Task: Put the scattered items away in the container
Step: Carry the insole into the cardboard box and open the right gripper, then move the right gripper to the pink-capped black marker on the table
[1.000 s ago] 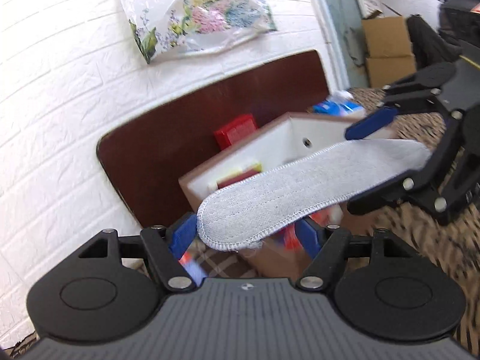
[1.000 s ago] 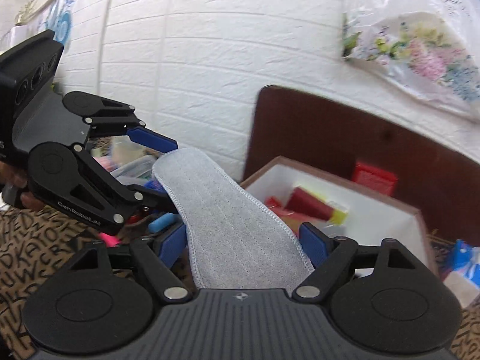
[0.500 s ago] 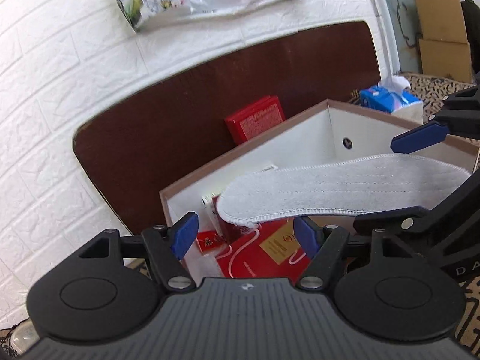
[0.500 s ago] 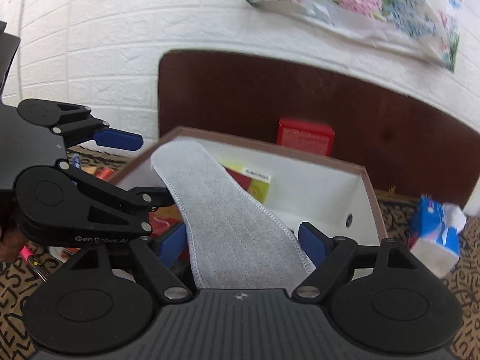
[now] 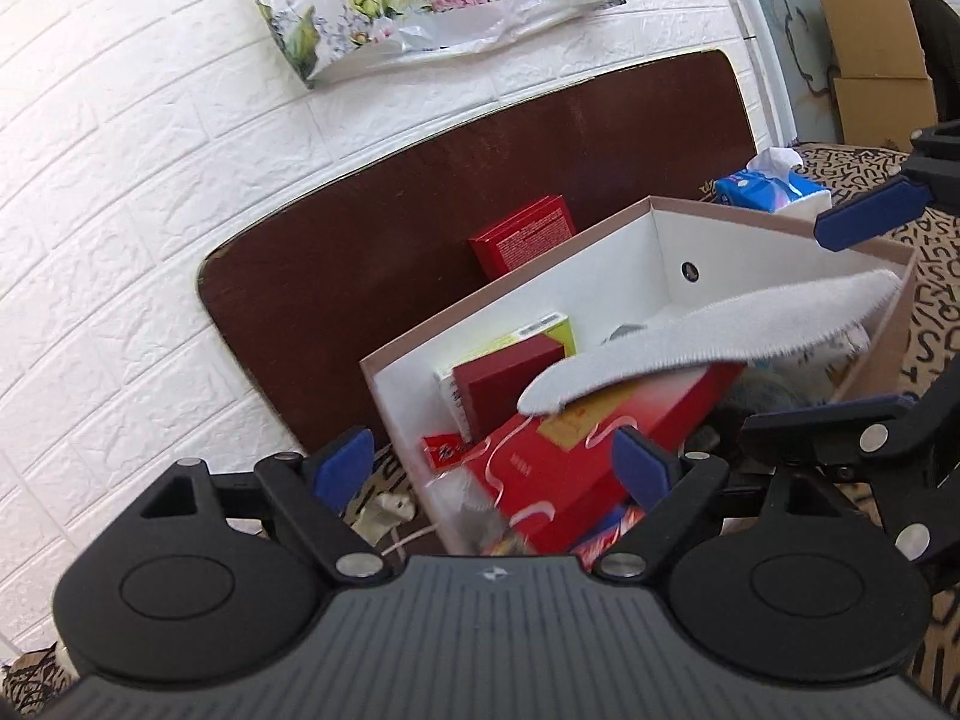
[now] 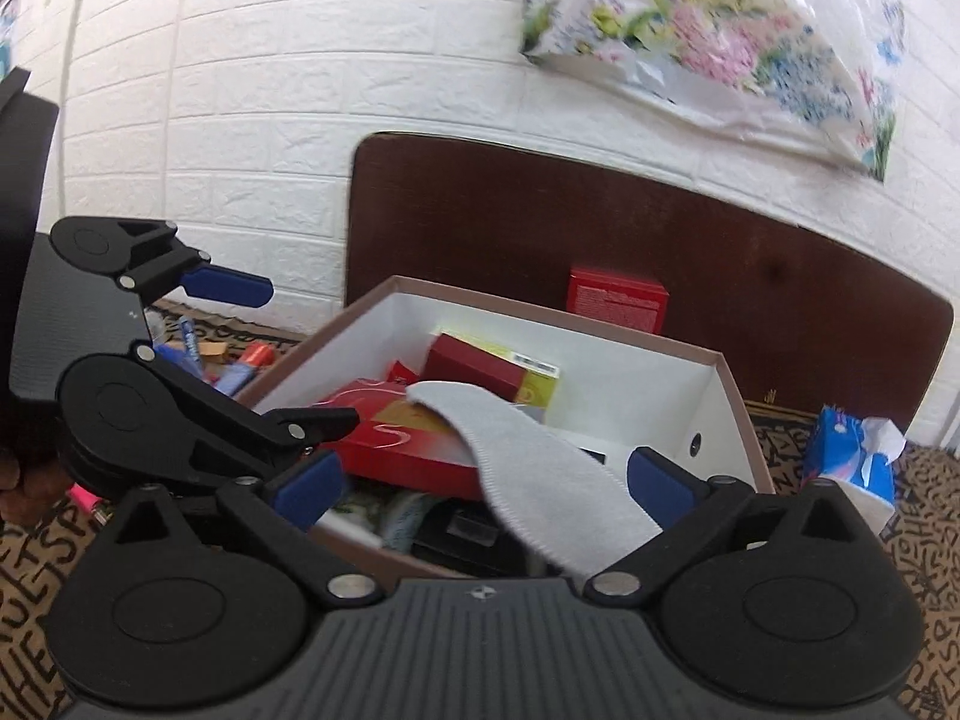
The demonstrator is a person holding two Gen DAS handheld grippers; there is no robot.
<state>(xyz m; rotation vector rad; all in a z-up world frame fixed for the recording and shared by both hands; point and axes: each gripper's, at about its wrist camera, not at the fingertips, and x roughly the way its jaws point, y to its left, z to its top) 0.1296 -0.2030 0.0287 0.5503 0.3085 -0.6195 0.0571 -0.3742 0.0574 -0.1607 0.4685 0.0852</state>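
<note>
A grey felt insole (image 5: 708,336) hangs slanted over the open brown-rimmed white box (image 5: 600,258), its toe end just above a large red gift box (image 5: 600,450) inside. My left gripper (image 5: 492,465) is opening, and the insole lies beyond its blue fingertips without touching them. My right gripper (image 6: 483,483) is opening too. The insole (image 6: 540,468) passes loosely between its pads, with its heel near the right-hand pad. In the right wrist view the left gripper (image 6: 309,354) stands at the box's (image 6: 540,312) left side. The right gripper (image 5: 786,327) shows at the right of the left wrist view.
The box holds a dark red carton (image 6: 474,366), a yellow-green carton and other packets. A red box (image 6: 618,300) leans on the brown board behind. A blue tissue pack (image 6: 852,462) sits to the right. Pens (image 6: 240,366) lie on the letter-patterned cloth at the left.
Both grippers carried the insole over the box while gripping its ends. Now both jaws stand wider, and the insole has slipped free and sags toward the box contents.
</note>
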